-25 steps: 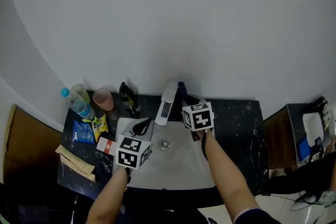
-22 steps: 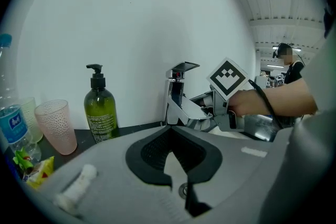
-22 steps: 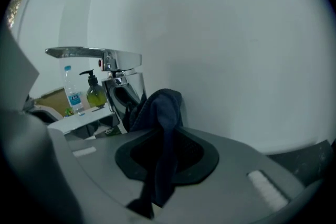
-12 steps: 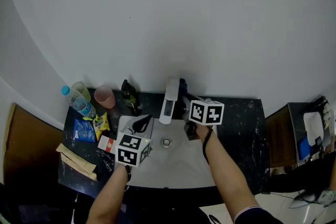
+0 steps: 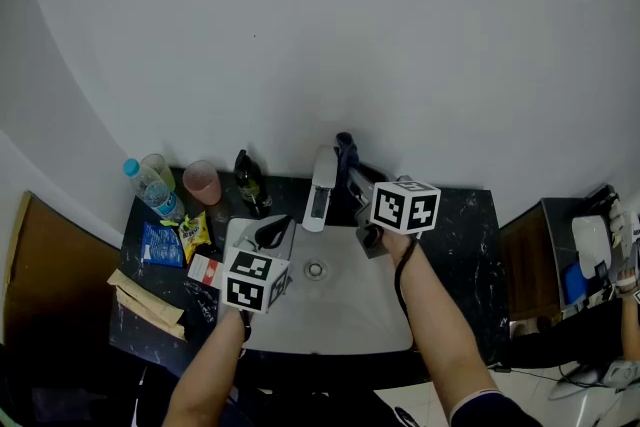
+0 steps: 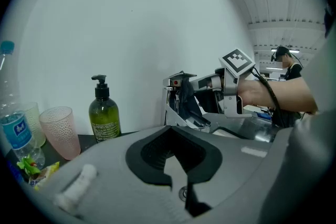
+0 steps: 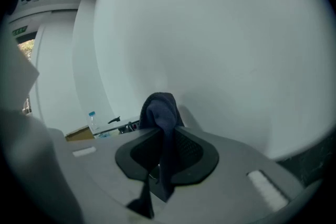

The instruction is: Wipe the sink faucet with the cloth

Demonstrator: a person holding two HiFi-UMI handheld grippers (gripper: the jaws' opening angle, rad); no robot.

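1. Your right gripper (image 5: 354, 177) has its jaws clamped on the dark blue cloth (image 7: 160, 113). It is pinched through the middle, with a bunch standing up past the tips and a tail hanging below.
2. The cloth sits high on the faucet (image 5: 320, 190), at its top rear end close to the wall. In the left gripper view the cloth hangs against the upright body behind the slanted spout (contact looks real, but only that one view shows it).
3. Your left gripper (image 5: 270, 237) has its jaws together with nothing in them. It hovers over the left part of the sink (image 5: 345, 310), pointing toward the faucet but well short of it.
4. You appear to be mid-wipe, with the cloth at the upper end of the faucet. The spout below it looks not yet covered by this pass.
5. The next move probably calls for drawing the cloth down and forward along the spout. Press it onto the metal and do not loosen the pinch, or the tail may slip out.
6. Mind the soap bottle (image 5: 248, 183) standing just to the left of the faucet when you swing the cloth round to that side.
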